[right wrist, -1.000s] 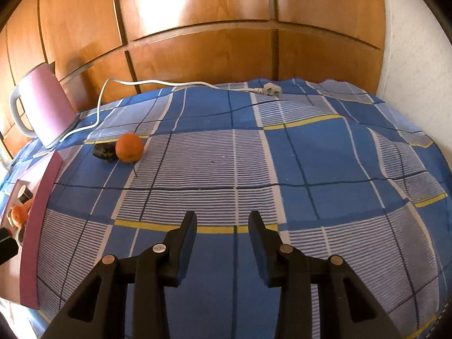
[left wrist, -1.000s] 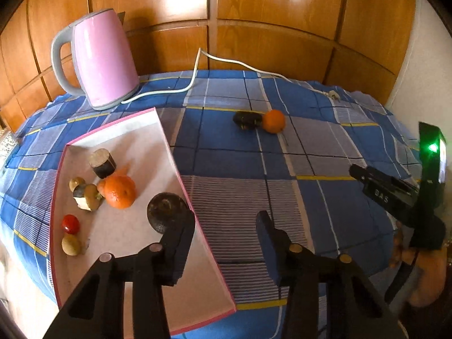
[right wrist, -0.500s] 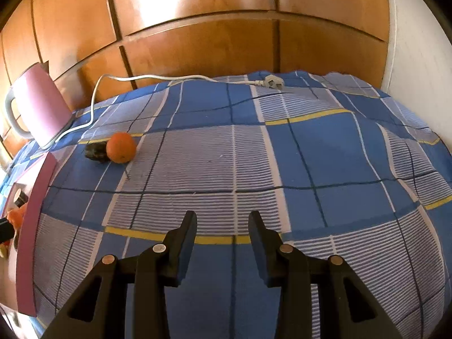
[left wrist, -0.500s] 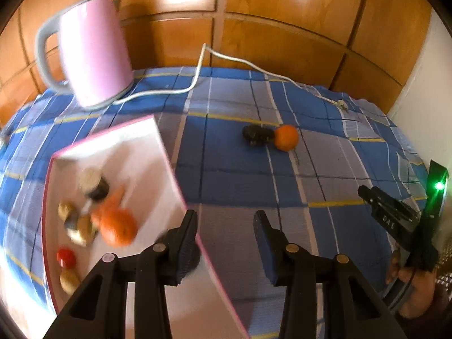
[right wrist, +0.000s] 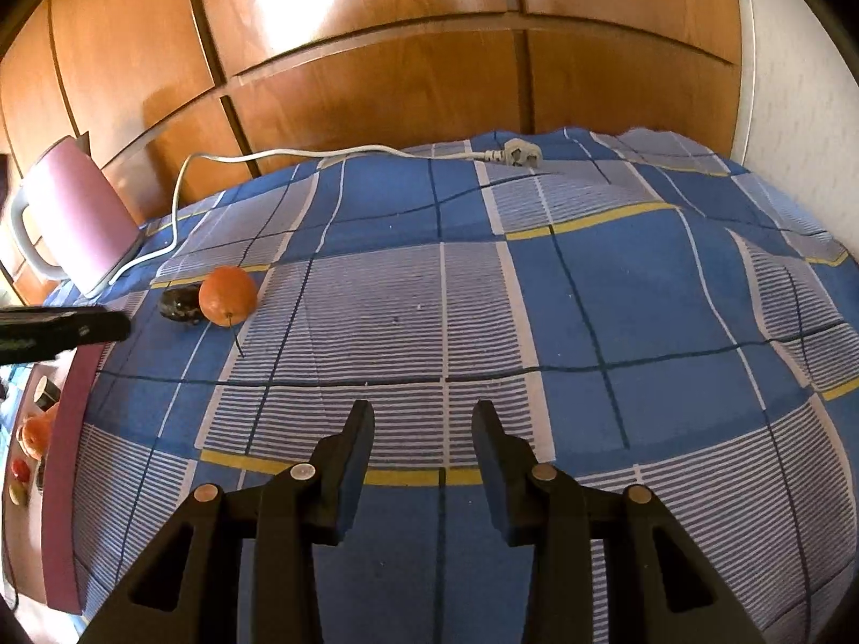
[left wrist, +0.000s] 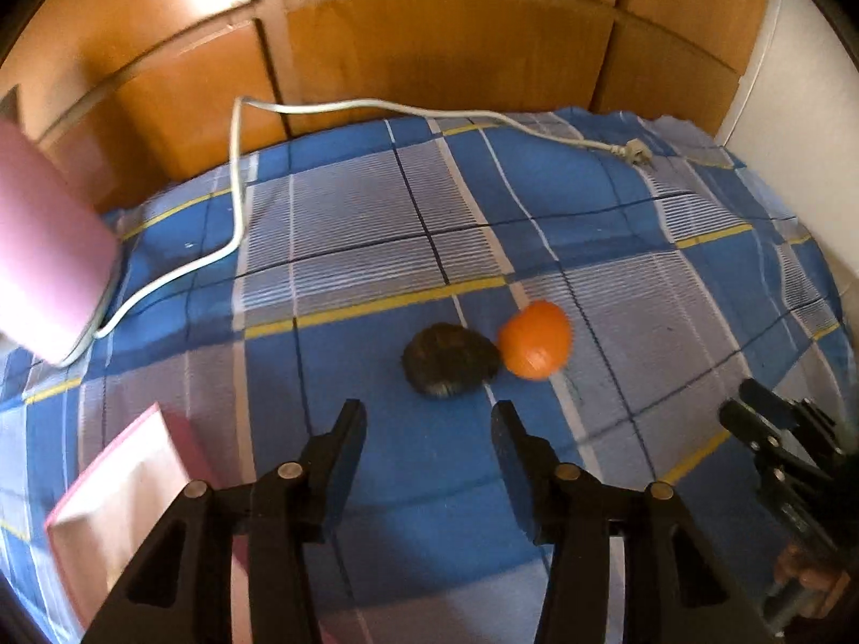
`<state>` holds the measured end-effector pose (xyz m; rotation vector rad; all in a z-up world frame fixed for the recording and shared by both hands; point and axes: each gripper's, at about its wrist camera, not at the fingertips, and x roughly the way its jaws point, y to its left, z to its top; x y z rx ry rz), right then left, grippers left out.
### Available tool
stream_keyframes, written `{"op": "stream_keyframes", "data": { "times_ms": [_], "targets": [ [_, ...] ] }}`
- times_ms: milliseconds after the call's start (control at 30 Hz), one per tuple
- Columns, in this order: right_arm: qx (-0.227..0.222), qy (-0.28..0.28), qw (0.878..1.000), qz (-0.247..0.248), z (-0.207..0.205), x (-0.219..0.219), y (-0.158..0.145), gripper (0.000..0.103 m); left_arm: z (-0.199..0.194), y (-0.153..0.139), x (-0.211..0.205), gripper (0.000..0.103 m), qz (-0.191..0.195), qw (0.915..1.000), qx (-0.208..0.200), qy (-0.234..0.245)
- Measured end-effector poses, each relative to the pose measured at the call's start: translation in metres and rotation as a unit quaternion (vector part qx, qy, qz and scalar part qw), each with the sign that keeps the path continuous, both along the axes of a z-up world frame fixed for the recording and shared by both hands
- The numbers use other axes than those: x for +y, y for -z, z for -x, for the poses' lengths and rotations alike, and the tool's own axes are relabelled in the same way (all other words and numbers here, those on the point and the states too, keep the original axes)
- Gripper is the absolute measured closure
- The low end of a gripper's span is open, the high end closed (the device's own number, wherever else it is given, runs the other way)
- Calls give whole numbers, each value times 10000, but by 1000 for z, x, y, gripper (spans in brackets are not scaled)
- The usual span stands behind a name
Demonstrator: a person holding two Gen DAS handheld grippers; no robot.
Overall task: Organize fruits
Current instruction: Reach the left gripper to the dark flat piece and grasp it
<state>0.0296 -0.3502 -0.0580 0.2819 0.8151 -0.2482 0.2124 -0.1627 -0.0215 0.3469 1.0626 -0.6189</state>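
Left tongs [left wrist: 427, 424] are opening, empty, near a dark fruit [left wrist: 448, 358] touching an orange [left wrist: 534, 339]. Right tongs [right wrist: 423, 424] hang narrowly parted, empty.

An orange [left wrist: 534, 339], round and bright, lies on the blue checked cloth [left wrist: 376, 214], a thin stem sticking out toward the right wrist camera. Touching it at its 9 o'clock in the left wrist view is a dark, rough-skinned fruit [left wrist: 448, 358], oval and lying on its side. At 8 o'clock sits a pink-rimmed tray [right wrist: 67, 429] holding another orange [right wrist: 35, 432], a small red fruit [right wrist: 20, 468] and a pale one [right wrist: 16, 492].
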Motion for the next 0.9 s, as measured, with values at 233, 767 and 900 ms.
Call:
{"op": "stream_keyframes", "data": {
  "times_ms": [233, 767, 900],
  "targets": [
    [44, -84, 9999, -33, -3, -1, 3, 65, -22, 20, -24, 38, -96, 9982, 184, 570],
    [119, -44, 9997, -194, -10, -3, 4, 65, -22, 19, -12, 52, 613, 9955, 657, 308],
    [50, -63, 9997, -235, -9, -3, -4, 65, 5, 17, 0, 52, 645, 9962, 592, 28]
  ]
}}
